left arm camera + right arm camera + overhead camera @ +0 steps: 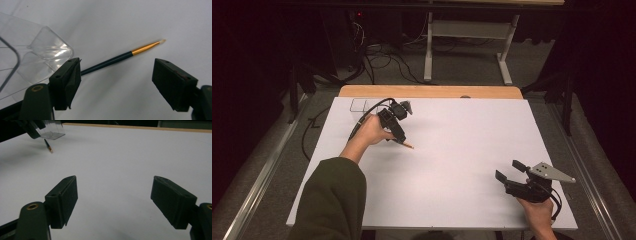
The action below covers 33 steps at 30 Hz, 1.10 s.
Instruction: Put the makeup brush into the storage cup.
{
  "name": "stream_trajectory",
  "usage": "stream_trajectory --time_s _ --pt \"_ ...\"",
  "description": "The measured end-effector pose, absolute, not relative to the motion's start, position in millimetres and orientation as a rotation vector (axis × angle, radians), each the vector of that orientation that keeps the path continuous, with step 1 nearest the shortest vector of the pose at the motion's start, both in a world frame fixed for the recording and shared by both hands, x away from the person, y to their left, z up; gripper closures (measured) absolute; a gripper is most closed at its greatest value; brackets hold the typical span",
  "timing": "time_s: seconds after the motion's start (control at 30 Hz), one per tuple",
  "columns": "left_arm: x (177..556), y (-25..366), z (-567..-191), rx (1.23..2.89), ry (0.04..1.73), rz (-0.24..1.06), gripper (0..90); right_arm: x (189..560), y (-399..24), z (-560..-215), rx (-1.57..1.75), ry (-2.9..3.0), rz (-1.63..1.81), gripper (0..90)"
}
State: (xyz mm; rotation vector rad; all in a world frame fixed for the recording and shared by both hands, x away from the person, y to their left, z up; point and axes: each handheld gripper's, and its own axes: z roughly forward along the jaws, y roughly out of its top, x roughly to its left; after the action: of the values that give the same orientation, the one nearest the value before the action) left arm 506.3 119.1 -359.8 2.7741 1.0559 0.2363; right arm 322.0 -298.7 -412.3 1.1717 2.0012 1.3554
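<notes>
A: Where's the brush [117, 59]?

B: Flat on the white table [452, 165], left of centre. Dark handle, gold collar, pale tip. In the left gripper view it runs from behind the left-hand jaw out to the upper right, tip clear of both jaws.

A: Held?

B: No. Left gripper [116, 83] is released, jaws spread wide, pads pressing on nothing. The brush handle passes between them at table level. In the high view the left gripper [398, 131] sits right over the handle end and the tip pokes out toward the middle of the table.

A: Container?

B: Clear plastic box [35, 58], just beside the brush's handle end, at the far left corner of the table [360, 105]. I see nothing inside it, walls are see-through with glare. A dark cable runs across in front of it in the left gripper view.

A: Brush in the box?

B: No, outside it, on the bare table.

A: Right side?

B: Right gripper [113, 202] also released, jaws wide apart, nothing between them. In the high view it's at the near right of the table [510, 171], well apart from the brush and the box.
</notes>
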Motion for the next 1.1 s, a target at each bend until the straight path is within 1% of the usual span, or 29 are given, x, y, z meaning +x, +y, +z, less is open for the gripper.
stream_trajectory --time_s 0.23,0.4,0.53,0.7,1.1 --pt "510.0 117.2 -370.2 2.785 1.040 0.215 22.6 322.3 -299.5 -412.7 1.176 2.002 1.351 24.2" --pt "512.9 114.2 -383.0 2.832 1.028 0.198 22.6 322.5 -298.1 -412.9 1.171 2.007 1.345 24.8" --pt "512.9 113.8 -383.0 2.837 1.007 0.207 22.8 322.3 -299.1 -412.8 1.173 1.997 1.344 24.8" --pt "514.2 116.1 -385.9 2.845 1.019 0.206 22.8 321.9 -298.2 -412.8 1.171 2.002 1.344 24.9" --pt "518.9 117.5 -398.7 2.872 1.020 0.170 24.3 322.3 -297.4 -413.1 1.152 2.021 1.355 26.3"
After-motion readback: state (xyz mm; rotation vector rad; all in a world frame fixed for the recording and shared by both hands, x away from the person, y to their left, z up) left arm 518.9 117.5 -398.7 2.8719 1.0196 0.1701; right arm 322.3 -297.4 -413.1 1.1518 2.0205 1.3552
